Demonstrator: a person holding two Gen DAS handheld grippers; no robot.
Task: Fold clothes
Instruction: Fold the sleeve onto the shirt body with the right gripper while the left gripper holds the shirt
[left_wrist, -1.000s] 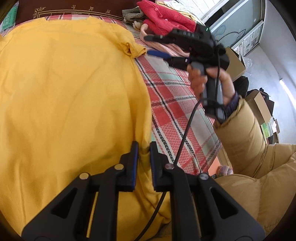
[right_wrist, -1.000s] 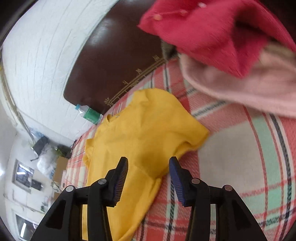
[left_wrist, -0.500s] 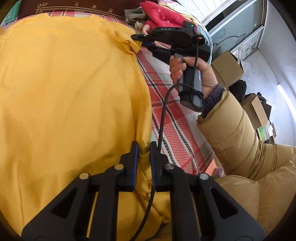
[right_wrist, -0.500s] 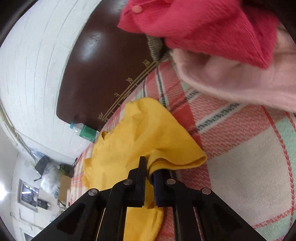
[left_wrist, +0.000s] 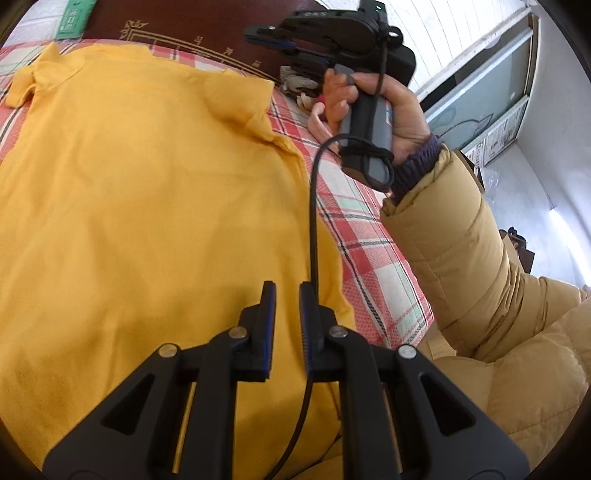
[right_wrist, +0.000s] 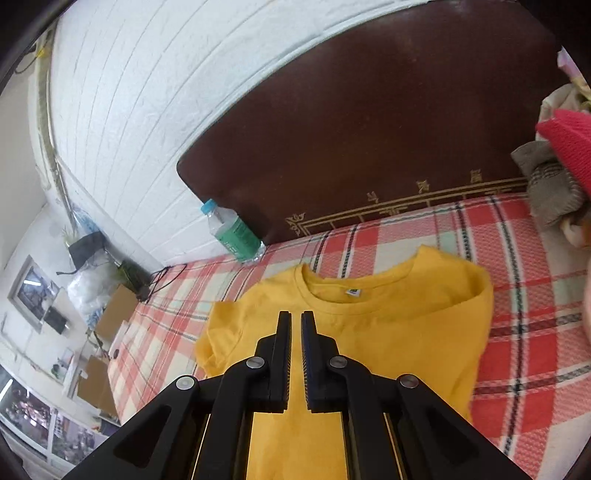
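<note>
A yellow T-shirt (left_wrist: 147, 192) lies spread on the bed over a red, white and green plaid blanket (left_wrist: 365, 236). In the right wrist view its round neckline, with a small label inside, faces the dark brown headboard (right_wrist: 388, 140), and the sleeve on the picture's right is folded in over the body of the shirt.

The left gripper (left_wrist: 287, 291) hovers over the shirt's near edge with its jaws drawn narrow; a slim gap shows between the blue pads and no cloth sits in it. A black cable (left_wrist: 314, 221) runs past its right finger. The right gripper (right_wrist: 296, 317) is raised above the shirt's chest, jaws pressed almost together and holding nothing. In the left wrist view a hand (left_wrist: 384, 110) in a tan padded sleeve (left_wrist: 454, 251) grips its handle.

A pile of clothes (right_wrist: 557, 170), red and grey among them, lies at the bed's right by the headboard. A plastic bottle (right_wrist: 232, 230) with a green label rests at the headboard's left corner.
</note>
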